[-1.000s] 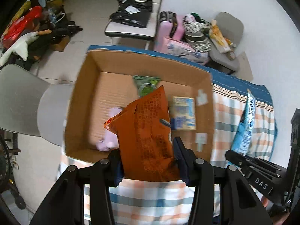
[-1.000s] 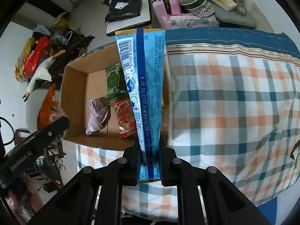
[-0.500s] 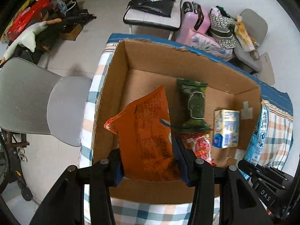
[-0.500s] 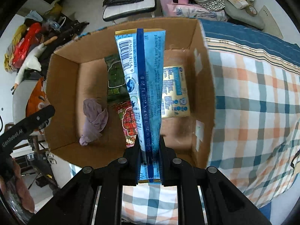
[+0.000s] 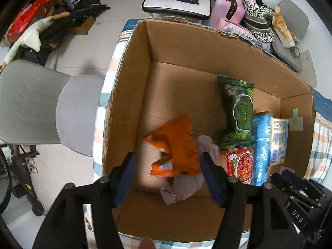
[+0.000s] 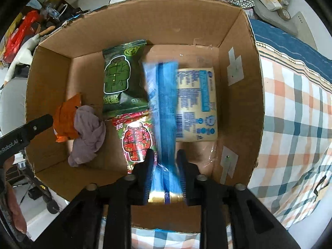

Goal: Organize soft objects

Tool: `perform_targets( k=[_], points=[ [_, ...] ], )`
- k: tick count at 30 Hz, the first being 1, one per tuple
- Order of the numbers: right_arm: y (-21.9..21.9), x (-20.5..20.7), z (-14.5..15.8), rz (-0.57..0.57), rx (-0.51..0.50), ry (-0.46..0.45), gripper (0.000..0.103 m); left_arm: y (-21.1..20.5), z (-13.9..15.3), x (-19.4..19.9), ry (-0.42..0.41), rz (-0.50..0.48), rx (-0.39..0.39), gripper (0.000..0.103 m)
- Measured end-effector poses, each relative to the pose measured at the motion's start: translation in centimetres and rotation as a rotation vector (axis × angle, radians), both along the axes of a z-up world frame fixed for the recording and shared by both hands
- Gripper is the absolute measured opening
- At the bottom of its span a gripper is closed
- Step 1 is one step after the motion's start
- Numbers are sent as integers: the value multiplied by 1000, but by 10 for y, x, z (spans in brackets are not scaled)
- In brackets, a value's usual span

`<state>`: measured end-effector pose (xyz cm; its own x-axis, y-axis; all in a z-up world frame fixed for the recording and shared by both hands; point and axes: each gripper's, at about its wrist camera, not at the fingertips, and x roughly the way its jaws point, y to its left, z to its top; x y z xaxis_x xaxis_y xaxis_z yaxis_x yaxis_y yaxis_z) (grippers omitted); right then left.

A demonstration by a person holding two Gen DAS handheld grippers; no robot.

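Over the cardboard box [image 5: 132, 78], my left gripper [image 5: 166, 166] gapes, orange packet [image 5: 176, 145] dropped; right gripper [image 6: 165, 161] loosens around blue packet [image 6: 164, 103]; nearly finished.

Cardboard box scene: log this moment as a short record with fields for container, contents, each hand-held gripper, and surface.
container: open cardboard box on a plaid cloth
contents: green snack packet, red snack packet, pale yellow pack, purple cloth, orange packet, blue packet
left hand-held gripper: open, orange packet lying loose between its fingers, partly on the purple cloth
right hand-held gripper: open, blue packet blurred between its fingers
beside box: grey chair
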<state>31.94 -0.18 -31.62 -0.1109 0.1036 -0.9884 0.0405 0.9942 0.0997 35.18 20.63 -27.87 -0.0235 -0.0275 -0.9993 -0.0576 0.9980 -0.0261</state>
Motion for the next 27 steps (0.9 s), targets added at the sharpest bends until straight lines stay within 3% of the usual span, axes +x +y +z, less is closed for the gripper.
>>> perform_targets(
  k=[3,9,13,20,27],
  points=[
    [3,1,1,16,-17,-8,48,0,4,-1,-19,-8,14,68],
    [13,-2,7,36,-42,-26,76,-4,15,-9,-53,-24,37,94],
    [11,-8,15,30,-63,-34,91,-9,24,-22,-92,-35,49,99],
    [-3,-27,33,0,-100,-67,101,-16,44,-47,-147,-22,35,99],
    [-12,-48,61,-31,-112,-115,101,-25,82,-72,-232,-13,29,99]
  ],
)
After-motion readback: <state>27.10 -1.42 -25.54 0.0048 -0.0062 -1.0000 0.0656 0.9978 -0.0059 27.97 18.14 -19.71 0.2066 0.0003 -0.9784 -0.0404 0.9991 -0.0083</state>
